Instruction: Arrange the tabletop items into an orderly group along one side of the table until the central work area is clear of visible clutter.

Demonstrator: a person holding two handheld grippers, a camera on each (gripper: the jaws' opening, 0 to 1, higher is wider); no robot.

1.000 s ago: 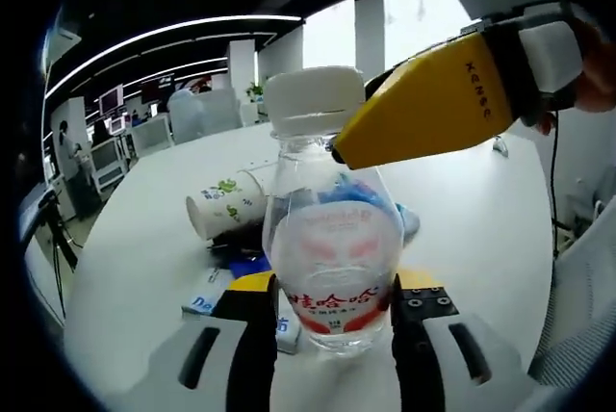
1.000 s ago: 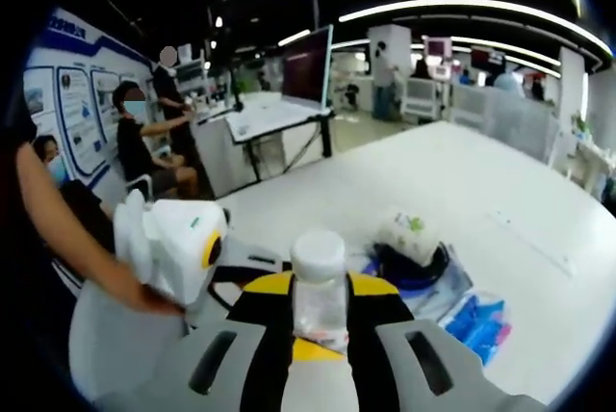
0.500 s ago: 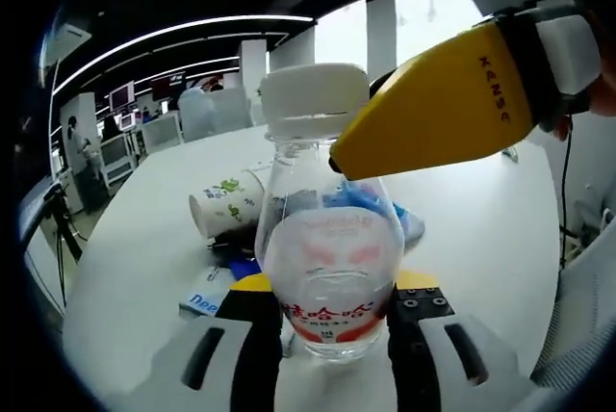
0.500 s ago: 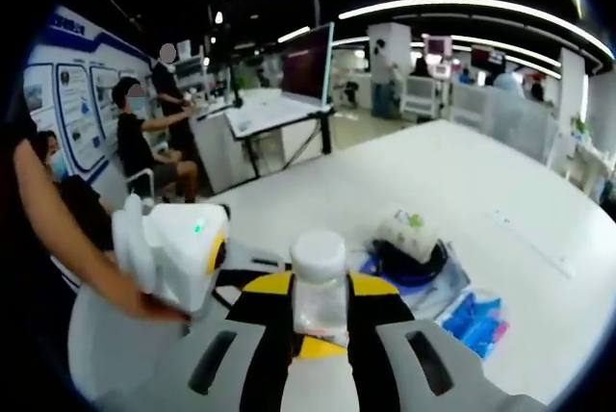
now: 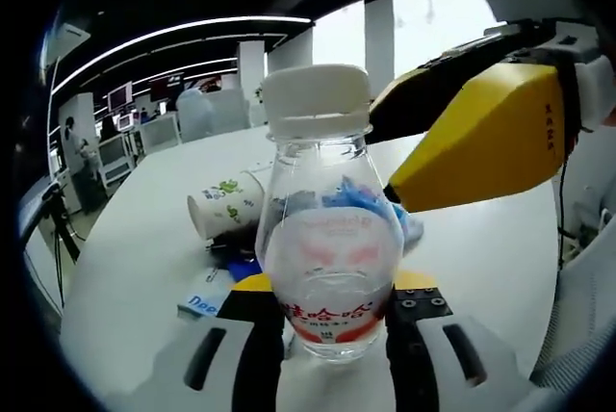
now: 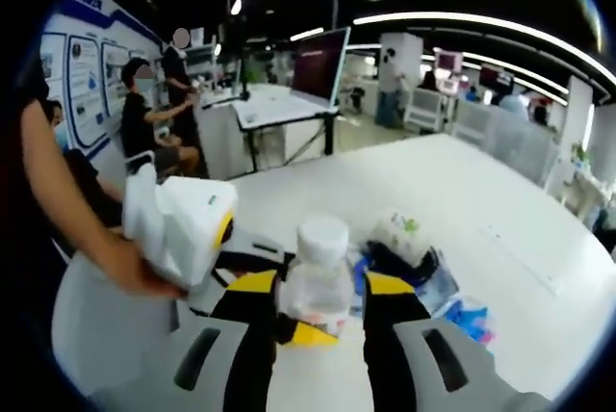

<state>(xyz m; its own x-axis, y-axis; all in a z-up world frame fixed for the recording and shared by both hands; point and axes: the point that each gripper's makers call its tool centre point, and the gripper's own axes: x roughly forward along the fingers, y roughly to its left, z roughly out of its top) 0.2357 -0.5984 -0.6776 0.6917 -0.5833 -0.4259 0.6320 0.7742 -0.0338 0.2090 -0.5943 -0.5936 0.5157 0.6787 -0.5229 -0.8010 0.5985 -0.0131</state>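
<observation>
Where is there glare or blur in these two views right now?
Left gripper view: windows behind the bottle blow out white; the right gripper looms large and soft. Right gripper view: ceiling strips glare, the far office is hazy, and the bottle is slightly soft.

A white table [image 5: 135,239] bears a tipped paper cup [image 5: 227,202].

left gripper [image 5: 332,311] clamps an upright water bottle [image 5: 329,239]; right gripper [image 5: 481,133] beside its cap; paper cup [image 5: 226,205] lies on the table [image 5: 135,248].
</observation>
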